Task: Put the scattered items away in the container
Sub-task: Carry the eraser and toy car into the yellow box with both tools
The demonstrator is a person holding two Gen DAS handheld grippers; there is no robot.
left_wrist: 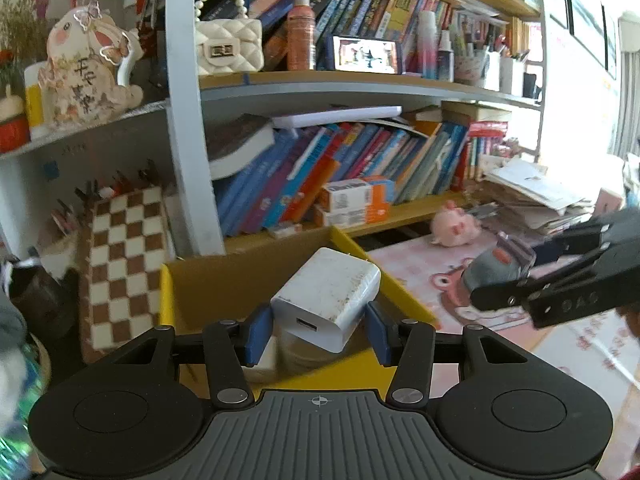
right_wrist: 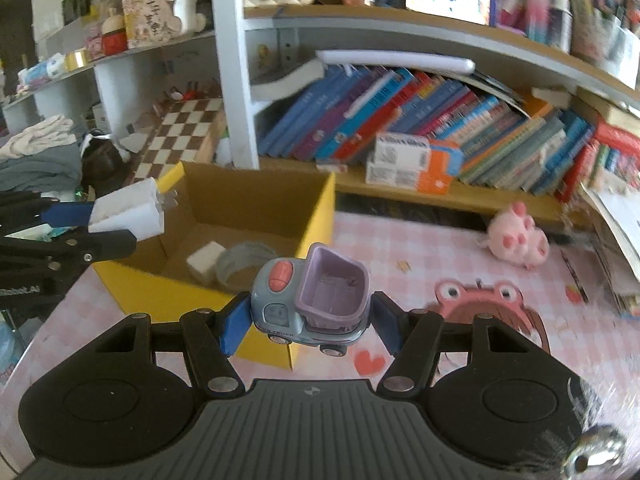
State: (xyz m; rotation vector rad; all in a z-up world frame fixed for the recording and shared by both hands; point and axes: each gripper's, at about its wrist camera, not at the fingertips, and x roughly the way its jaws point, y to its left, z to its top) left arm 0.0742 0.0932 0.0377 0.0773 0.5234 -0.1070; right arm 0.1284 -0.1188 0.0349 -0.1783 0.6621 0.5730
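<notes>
My left gripper (left_wrist: 316, 326) is shut on a white USB charger (left_wrist: 328, 296) and holds it above the open yellow cardboard box (left_wrist: 400, 292). From the right wrist view the charger (right_wrist: 128, 212) hangs over the box's left edge (right_wrist: 320, 216). My right gripper (right_wrist: 308, 320) is shut on a grey-and-purple toy truck (right_wrist: 316, 296), held in the air just right of the box; it also shows in the left wrist view (left_wrist: 496, 272). Inside the box lie a white block (right_wrist: 206, 262) and a roll of tape (right_wrist: 240, 264).
A pink plush pig (right_wrist: 516, 236) lies on the pink checked tablecloth (right_wrist: 420, 240) near the bookshelf (right_wrist: 400, 120). A chequered board (left_wrist: 124, 264) leans left of the box. Stacked papers (left_wrist: 532, 196) sit at the right, folded clothes (right_wrist: 36, 156) at the left.
</notes>
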